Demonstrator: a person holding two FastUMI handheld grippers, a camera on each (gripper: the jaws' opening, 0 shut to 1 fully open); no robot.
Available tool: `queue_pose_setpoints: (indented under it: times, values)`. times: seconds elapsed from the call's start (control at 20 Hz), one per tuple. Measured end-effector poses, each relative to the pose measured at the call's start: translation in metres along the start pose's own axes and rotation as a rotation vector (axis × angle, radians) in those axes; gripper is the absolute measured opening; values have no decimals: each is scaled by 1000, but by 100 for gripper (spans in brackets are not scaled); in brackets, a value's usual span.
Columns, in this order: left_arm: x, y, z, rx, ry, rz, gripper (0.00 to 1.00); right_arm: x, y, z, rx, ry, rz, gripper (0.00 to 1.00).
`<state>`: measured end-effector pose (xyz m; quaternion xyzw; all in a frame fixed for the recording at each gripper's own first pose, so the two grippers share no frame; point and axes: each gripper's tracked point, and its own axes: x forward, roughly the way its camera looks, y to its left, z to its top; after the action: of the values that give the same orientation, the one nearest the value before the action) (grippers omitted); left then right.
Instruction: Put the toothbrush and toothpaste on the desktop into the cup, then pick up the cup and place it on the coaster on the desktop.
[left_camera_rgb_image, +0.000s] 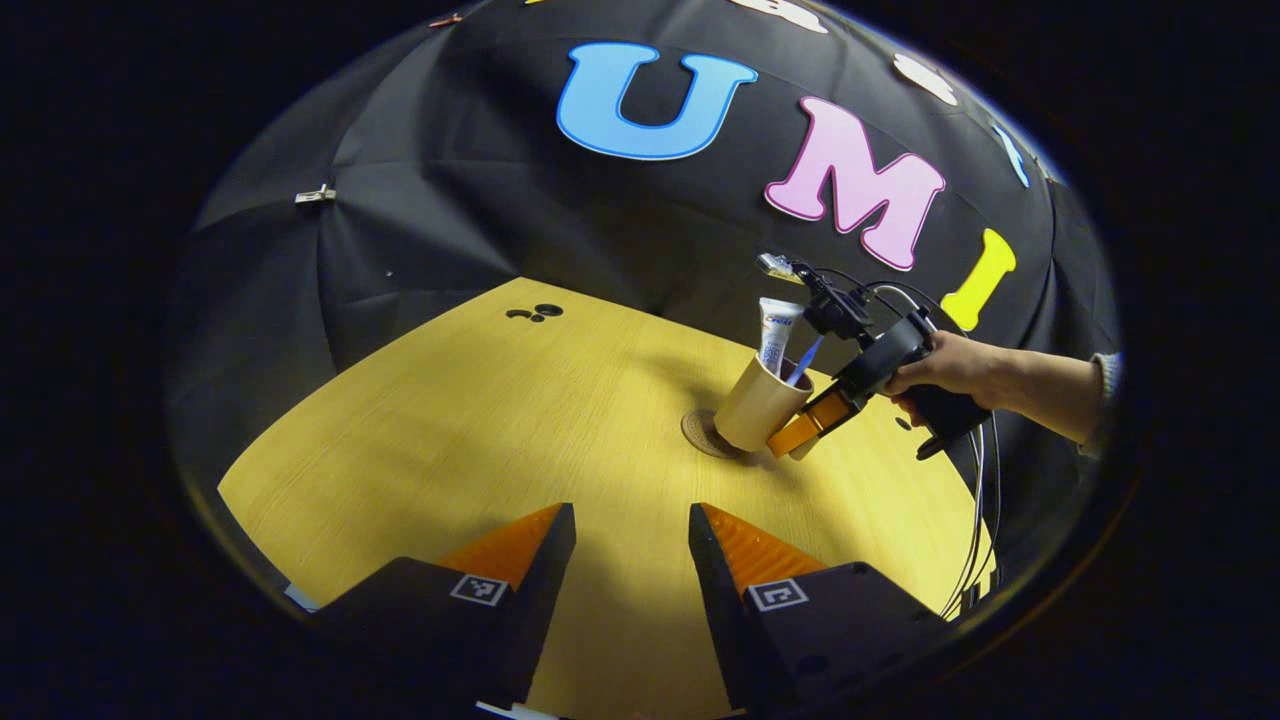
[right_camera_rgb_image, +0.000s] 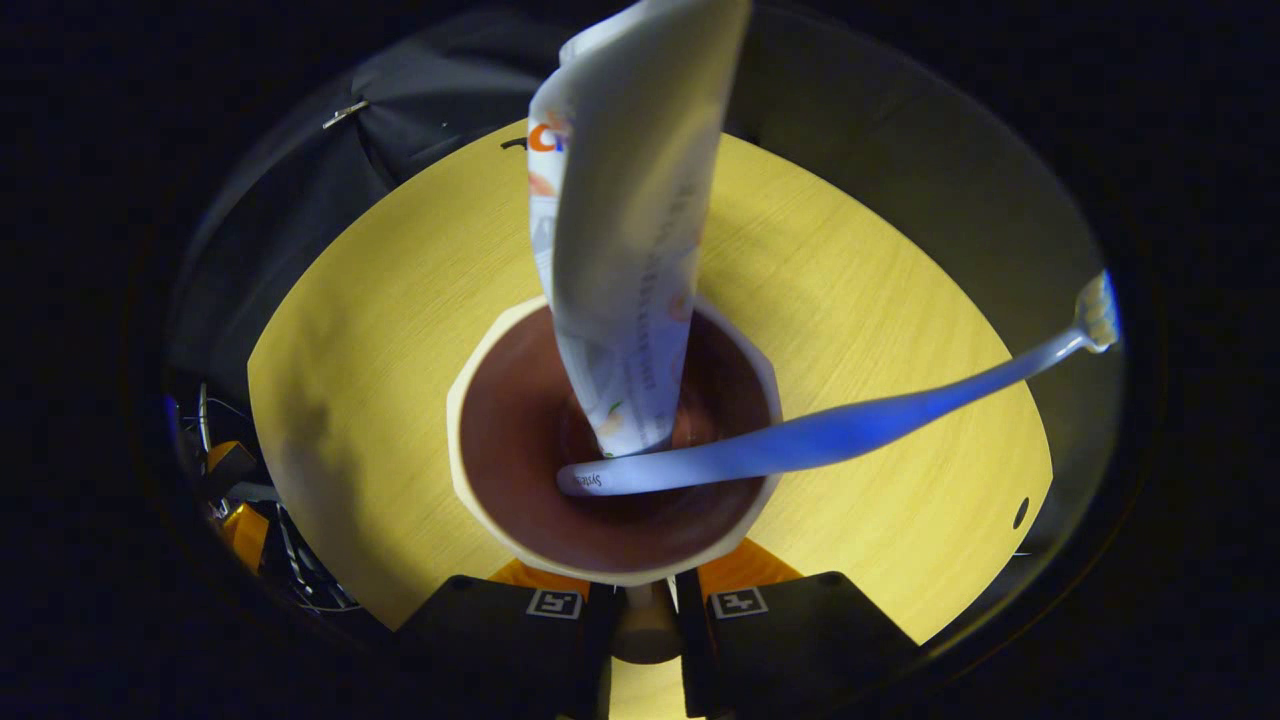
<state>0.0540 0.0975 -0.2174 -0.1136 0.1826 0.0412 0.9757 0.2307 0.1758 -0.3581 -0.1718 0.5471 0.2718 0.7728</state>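
Both toothbrush (right_camera_rgb_image: 830, 435), toothpaste (right_camera_rgb_image: 625, 240) upright in cup (left_camera_rgb_image: 757, 405)

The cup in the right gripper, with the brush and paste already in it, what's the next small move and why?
Probably ease the cup down until it sits flat on the coaster. In the left gripper view it is tilted, its base just over or touching the coaster. The toothpaste and toothbrush are already inside, and the right gripper has its jaws clamped on the cup's handle, so only then open the jaws.
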Motion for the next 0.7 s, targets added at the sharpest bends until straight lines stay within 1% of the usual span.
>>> queue_pose_setpoints:
  times: [0.3, 0.55, 0.7]
  values:
    - [-6, 12, -7, -18, 9, 20, 72, 18, 3, 20, -11, 15, -10, 31]
    - [-7, 12, -8, -29, 12, 27, 72, 18, 2, 15, -14, 42, -3, 31]
    - [-6, 10, -10, -29, 12, 23, 72, 20, 1, 12, -31, 56, -14, 31]
